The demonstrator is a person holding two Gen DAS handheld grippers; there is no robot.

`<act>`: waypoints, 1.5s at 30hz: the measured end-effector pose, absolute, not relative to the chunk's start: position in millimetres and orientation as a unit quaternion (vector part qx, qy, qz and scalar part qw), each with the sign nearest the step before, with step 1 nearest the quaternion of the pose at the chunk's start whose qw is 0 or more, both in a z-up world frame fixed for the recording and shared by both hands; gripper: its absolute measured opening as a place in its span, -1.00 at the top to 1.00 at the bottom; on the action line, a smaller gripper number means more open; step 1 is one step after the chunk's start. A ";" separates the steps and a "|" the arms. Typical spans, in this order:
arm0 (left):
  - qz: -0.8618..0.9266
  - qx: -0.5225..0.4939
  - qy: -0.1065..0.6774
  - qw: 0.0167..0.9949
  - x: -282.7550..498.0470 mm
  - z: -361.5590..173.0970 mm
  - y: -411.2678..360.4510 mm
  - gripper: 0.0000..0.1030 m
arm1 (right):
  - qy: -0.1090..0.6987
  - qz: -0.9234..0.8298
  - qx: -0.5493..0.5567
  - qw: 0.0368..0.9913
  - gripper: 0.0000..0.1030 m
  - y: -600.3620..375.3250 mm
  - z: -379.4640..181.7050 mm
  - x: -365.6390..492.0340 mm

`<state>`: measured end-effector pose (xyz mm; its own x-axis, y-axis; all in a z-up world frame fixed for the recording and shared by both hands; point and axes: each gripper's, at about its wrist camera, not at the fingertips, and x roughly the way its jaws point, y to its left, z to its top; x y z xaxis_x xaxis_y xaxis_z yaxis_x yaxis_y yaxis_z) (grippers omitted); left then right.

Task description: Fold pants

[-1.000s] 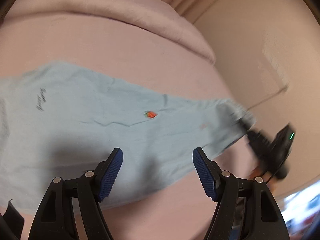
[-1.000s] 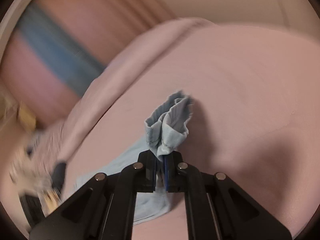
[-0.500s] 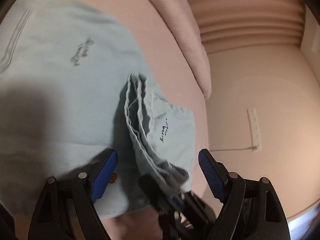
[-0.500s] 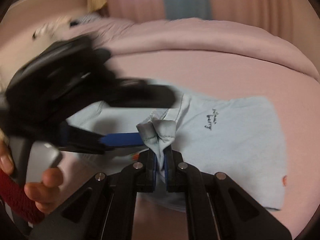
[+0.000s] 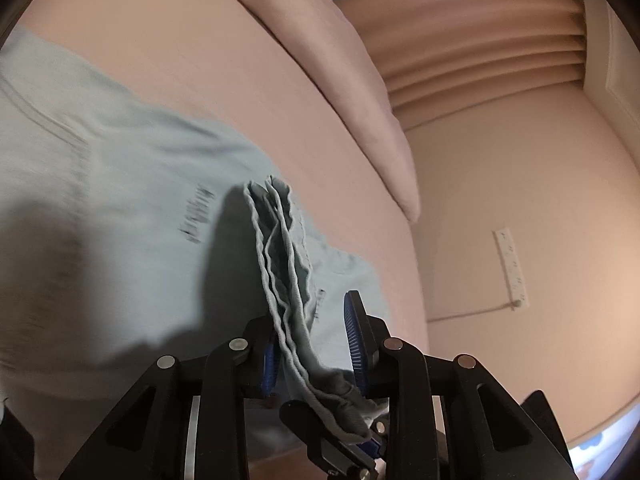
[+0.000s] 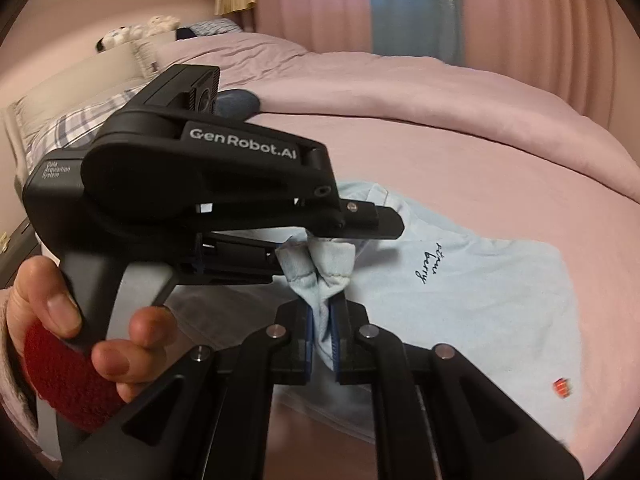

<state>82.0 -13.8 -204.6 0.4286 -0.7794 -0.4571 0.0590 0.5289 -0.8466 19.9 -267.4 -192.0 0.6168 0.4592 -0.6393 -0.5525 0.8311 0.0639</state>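
Observation:
Light blue pants (image 6: 480, 304) lie spread on the pink bed, with dark script lettering and a small red patch (image 6: 561, 387). My right gripper (image 6: 323, 332) is shut on a bunched end of the pants (image 6: 320, 268) and holds it above the spread cloth. My left gripper (image 5: 314, 344) is partly closed around the same bunched hem (image 5: 280, 248); its jaws stand apart and the cloth runs between them. The left gripper's black body (image 6: 208, 184) fills the left of the right wrist view, held by a hand (image 6: 60, 320). The right gripper's tips show at the bottom of the left wrist view (image 5: 344, 436).
The pink bedspread (image 6: 500, 136) has a raised fold along the far side (image 5: 352, 80). Plaid pillows and plush toys (image 6: 136, 32) lie at the head of the bed. Pink curtains (image 6: 540, 20) hang behind. A wall with a power strip (image 5: 512, 264) is beside the bed.
My right gripper carried the bunched pant end over onto the spread pants. My left gripper moved in around that bunched end and its jaws have narrowed from wide open.

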 end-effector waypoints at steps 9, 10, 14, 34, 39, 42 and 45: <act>-0.165 -0.340 0.473 0.796 73.8 -210.4 16.6 0.39 | 0.420 0.318 -0.069 0.847 0.29 -247.7 -225.2 24.4; -0.157 -0.322 0.471 0.806 70.7 -206.6 17.3 0.31 | 0.418 0.329 -0.059 0.845 0.30 -254.7 -219.5 22.0; -0.157 -0.253 0.449 0.843 54.3 -179.0 12.1 0.06 | 0.388 0.352 0.027 0.851 0.35 -314.3 -178.8 20.2; -0.235 -0.186 0.507 0.808 60.7 -208.0 -58.1 0.16 | 0.381 0.260 0.044 0.886 0.33 -338.3 -214.6 16.8; -0.230 -0.175 0.511 0.810 58.1 -208.8 -48.3 0.43 | 0.359 0.078 0.076 0.927 0.71 -388.4 -221.3 9.1; -0.225 -0.163 0.510 0.814 58.6 -208.5 -53.6 0.43 | 0.408 0.058 0.157 0.898 1.00 -429.6 -237.2 13.6; -0.221 -0.151 0.510 0.818 60.8 -207.4 -63.1 0.43 | 0.405 0.056 0.128 0.904 1.00 -422.6 -228.1 0.1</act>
<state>60.8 -63.1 -207.4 0.3831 -0.5150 -0.7668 0.2065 0.8569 -0.4724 0.1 -422.6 -228.1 0.6656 0.2050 -0.7176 0.0029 0.9608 0.2772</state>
